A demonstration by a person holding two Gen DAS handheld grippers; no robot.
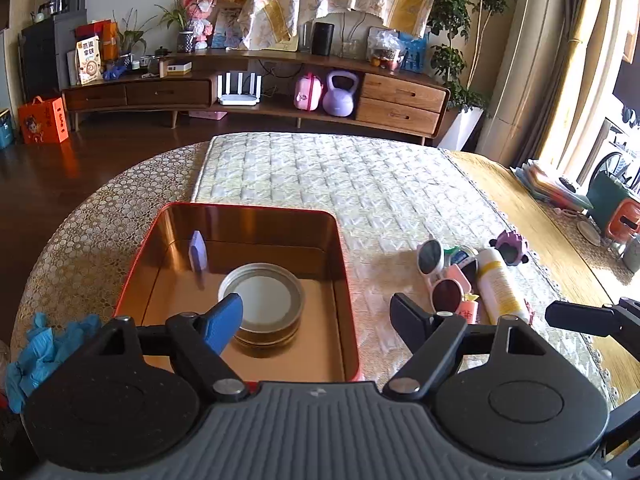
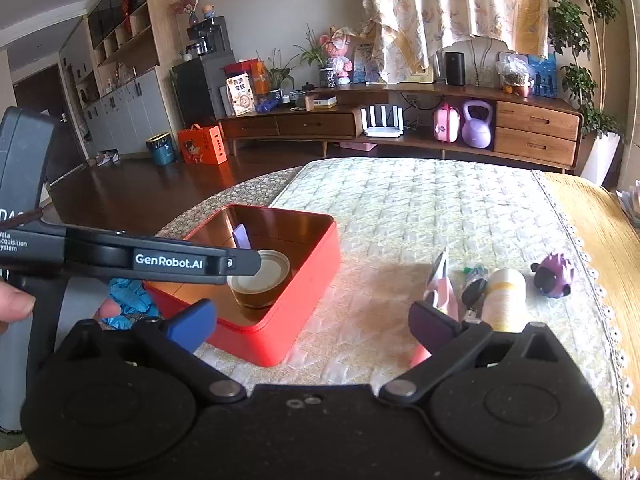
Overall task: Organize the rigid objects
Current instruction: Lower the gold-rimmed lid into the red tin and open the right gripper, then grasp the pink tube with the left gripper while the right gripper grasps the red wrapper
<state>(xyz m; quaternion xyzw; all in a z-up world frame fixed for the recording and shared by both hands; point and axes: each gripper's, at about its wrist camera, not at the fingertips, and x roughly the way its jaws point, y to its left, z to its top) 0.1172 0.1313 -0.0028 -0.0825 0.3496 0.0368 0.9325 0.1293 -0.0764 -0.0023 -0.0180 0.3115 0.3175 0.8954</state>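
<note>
A red tin box [image 1: 349,280] with a gold inside sits on the quilted mat; it also shows in the right wrist view [image 2: 304,304]. In it lie a round lidded jar [image 1: 262,300] and a small purple block [image 1: 198,251]. My left gripper [image 1: 320,316] is open and empty over the box's near right side. To the right lie white sunglasses [image 1: 434,264], a white-and-yellow bottle [image 1: 498,284] and a purple hedgehog toy [image 1: 512,246]. My right gripper [image 2: 312,322] is open and empty between the box and those items [image 2: 502,298].
Blue gloves [image 1: 40,352] lie at the table's left edge. The left gripper's body [image 2: 120,258] crosses the right wrist view at left. The round table's yellow cloth edge [image 1: 560,240] runs at right. A TV cabinet [image 1: 256,92] stands beyond.
</note>
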